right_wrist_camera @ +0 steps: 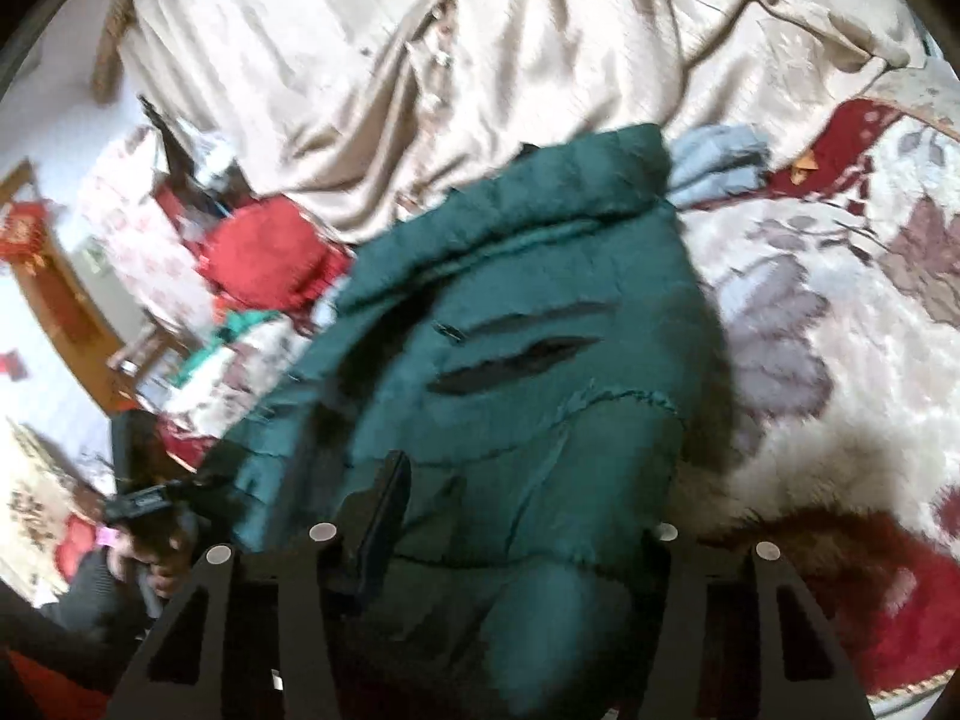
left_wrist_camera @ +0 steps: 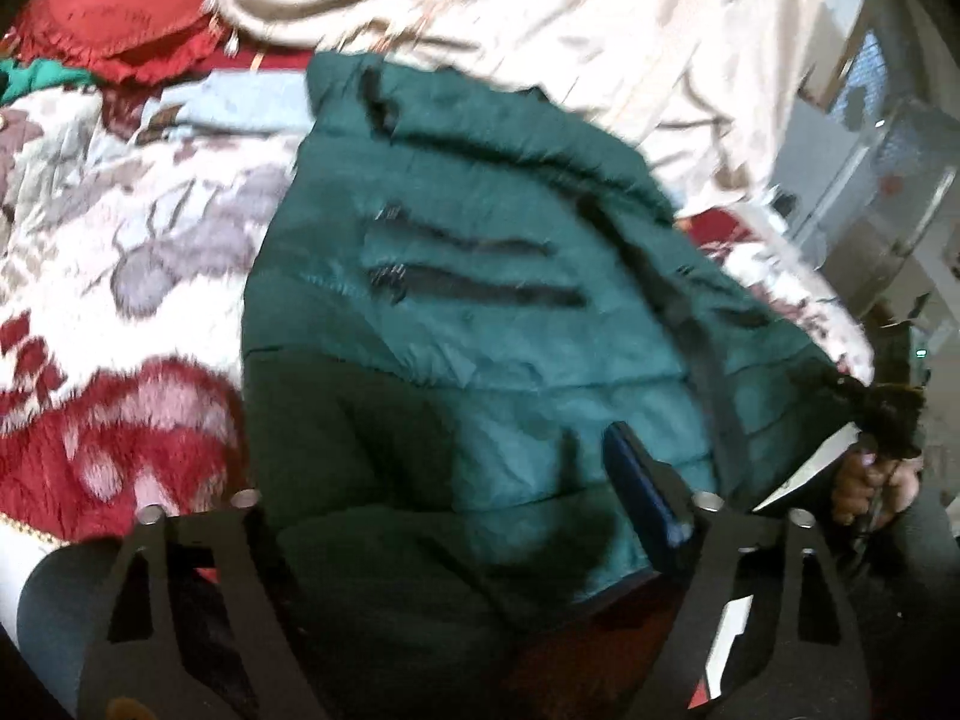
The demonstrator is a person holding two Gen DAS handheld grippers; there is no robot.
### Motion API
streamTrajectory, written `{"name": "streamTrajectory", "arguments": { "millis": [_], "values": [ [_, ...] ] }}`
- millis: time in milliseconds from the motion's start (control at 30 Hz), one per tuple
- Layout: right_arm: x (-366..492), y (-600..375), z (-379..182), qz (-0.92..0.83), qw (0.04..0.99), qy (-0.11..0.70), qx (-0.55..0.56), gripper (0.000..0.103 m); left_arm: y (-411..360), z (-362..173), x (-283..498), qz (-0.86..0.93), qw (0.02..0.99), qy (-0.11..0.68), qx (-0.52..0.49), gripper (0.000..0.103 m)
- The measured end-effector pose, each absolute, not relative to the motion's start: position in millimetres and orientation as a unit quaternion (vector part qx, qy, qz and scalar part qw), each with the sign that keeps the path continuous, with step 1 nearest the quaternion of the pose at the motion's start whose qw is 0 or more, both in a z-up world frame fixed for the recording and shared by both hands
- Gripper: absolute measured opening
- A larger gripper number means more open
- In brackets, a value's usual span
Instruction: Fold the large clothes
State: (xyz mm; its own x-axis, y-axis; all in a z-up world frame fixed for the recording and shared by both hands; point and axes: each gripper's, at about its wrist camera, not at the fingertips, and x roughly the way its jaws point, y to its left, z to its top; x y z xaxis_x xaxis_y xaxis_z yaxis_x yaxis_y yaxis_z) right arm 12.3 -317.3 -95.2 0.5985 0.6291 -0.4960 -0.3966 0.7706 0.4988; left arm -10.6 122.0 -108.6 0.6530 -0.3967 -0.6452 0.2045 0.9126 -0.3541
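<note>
A dark green quilted jacket lies on the flowered bed cover and is lifted at its near hem. It also shows in the right wrist view. My left gripper holds the near hem, and the fabric bunches between its fingers; its left finger is hidden under cloth. My right gripper grips the jacket's near edge too, with one finger showing. The right gripper also shows at the jacket's far corner in the left wrist view.
A red and white flowered blanket covers the bed. A cream satin quilt is heaped behind the jacket. A red cushion and a light blue cloth lie near the collar. Wooden furniture stands at the left.
</note>
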Motion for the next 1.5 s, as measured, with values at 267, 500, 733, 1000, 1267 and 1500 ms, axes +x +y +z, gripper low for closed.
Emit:
{"name": "streamTrajectory", "arguments": {
  "millis": [267,500,733,1000,1267,1500],
  "values": [
    [27.2,-312.8,-121.9,0.248,0.863,0.414,0.153,0.057,125.8,-119.3,5.9,-0.151,0.885,0.418,-0.140,0.071],
    [24.5,-308.5,-119.0,0.259,0.863,0.403,0.162,0.059,125.3,-123.5,10.4,-0.146,0.881,0.421,-0.158,0.077],
    [24.0,-299.1,-100.8,0.254,0.874,0.400,0.110,0.022,131.0,-117.4,5.3,-0.118,0.892,0.413,-0.140,0.017],
    [17.7,-287.7,-99.0,0.214,0.896,0.386,0.046,0.021,127.3,-116.3,0.9,-0.098,0.899,0.413,-0.112,0.018],
    [33.1,-303.6,-124.5,0.223,0.867,0.428,0.124,0.026,122.2,-121.9,2.3,-0.069,0.903,0.414,-0.094,0.031],
    [35.0,-303.2,-126.6,0.225,0.866,0.428,0.131,0.033,121.2,-123.2,0.7,-0.061,0.908,0.405,-0.092,0.036]
  ]
}}
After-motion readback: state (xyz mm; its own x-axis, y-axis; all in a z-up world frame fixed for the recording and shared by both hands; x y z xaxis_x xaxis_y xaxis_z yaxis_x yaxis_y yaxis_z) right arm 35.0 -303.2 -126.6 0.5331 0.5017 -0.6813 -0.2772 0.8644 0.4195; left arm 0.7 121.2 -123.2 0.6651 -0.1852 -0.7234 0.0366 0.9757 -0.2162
